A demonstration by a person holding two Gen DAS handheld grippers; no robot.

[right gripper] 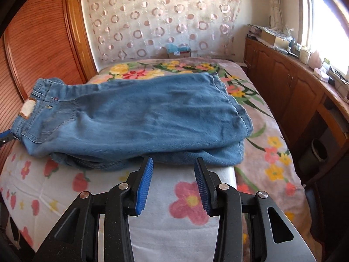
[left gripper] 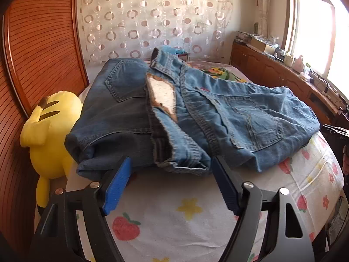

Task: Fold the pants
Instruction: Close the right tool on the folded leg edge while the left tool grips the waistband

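Note:
Blue denim pants [left gripper: 218,113] lie folded on the bed, waistband with a white patch [left gripper: 162,96] facing my left gripper. A darker pair of jeans [left gripper: 117,109] lies beside them on the left. My left gripper [left gripper: 171,163] is open, its blue pads just before the waistband edge, holding nothing. In the right wrist view the folded pants [right gripper: 152,118] lie across the bed, the doubled legs ending at the right. My right gripper [right gripper: 173,163] is open and empty, its tips right at the near edge of the fold.
A yellow plush toy [left gripper: 48,131] sits at the left against the wooden headboard [left gripper: 37,50]. A flowered blanket [right gripper: 261,144] covers the far bed. A wooden cabinet [right gripper: 290,91] with clutter runs under the window on the right. A box [right gripper: 178,51] stands at the curtain.

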